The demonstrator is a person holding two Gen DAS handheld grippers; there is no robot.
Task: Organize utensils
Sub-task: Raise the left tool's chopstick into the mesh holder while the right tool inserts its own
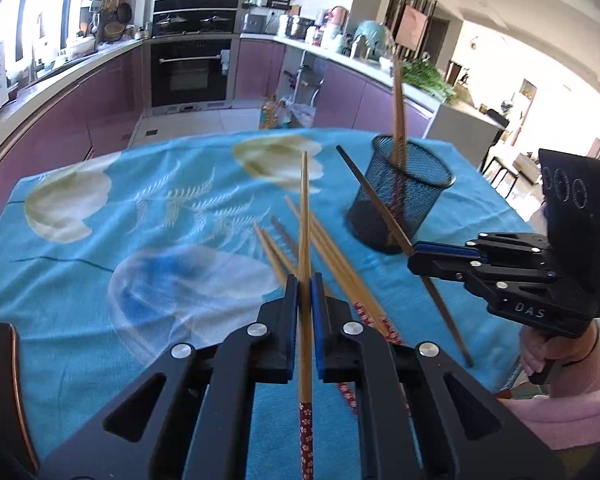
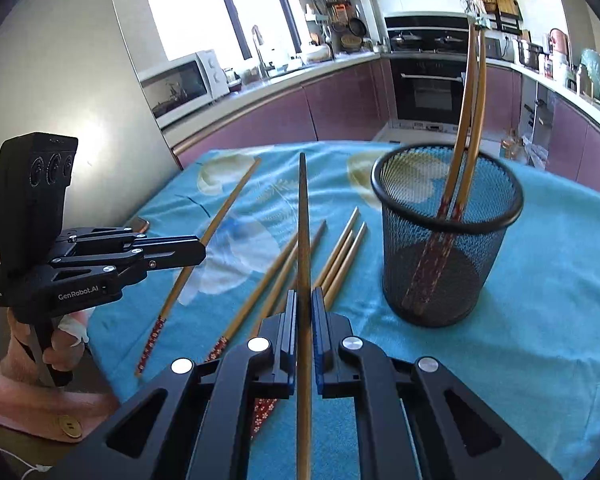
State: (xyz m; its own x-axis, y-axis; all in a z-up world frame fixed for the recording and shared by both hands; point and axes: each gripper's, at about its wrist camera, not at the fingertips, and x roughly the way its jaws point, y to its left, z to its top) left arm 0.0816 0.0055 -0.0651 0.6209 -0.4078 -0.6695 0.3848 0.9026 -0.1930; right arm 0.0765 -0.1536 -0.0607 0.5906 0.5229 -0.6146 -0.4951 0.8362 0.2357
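Left gripper [image 1: 305,284]: at the left of the table, fingers clamped on one chopstick [image 1: 305,240]. The stick runs straight forward between the blue pads, its bare tip pointing away over the cloth and its red flowered end trailing back under the gripper. In the right wrist view this gripper [image 2: 198,254] shows side-on at far left, with the same stick slanting through it.

Cloth [image 1: 100,248]: blue, with pale flower shapes, covering the table.

Loose chopsticks [image 1: 332,248]: a small heap of bamboo sticks lying flat on the cloth in the middle, between the two grippers, tips fanned away and red ends toward the viewer. The exact count is hard to tell, as the grippers cover part of the heap.

Right gripper [image 2: 305,296]: at the right, fingers closed tight on a darker chopstick [image 2: 304,220] that points forward, its tip above the cloth. In the left wrist view it [image 1: 414,254] sits just beside the cup, stick slanting through it.

Cup [image 2: 448,240]: a black mesh holder standing upright on the cloth, right of the heap.

Chopsticks in the cup [image 2: 466,120]: two, red ends down, bare tips leaning up and out past the rim.

Behind: purple kitchen cabinets and a black oven [image 1: 192,68].
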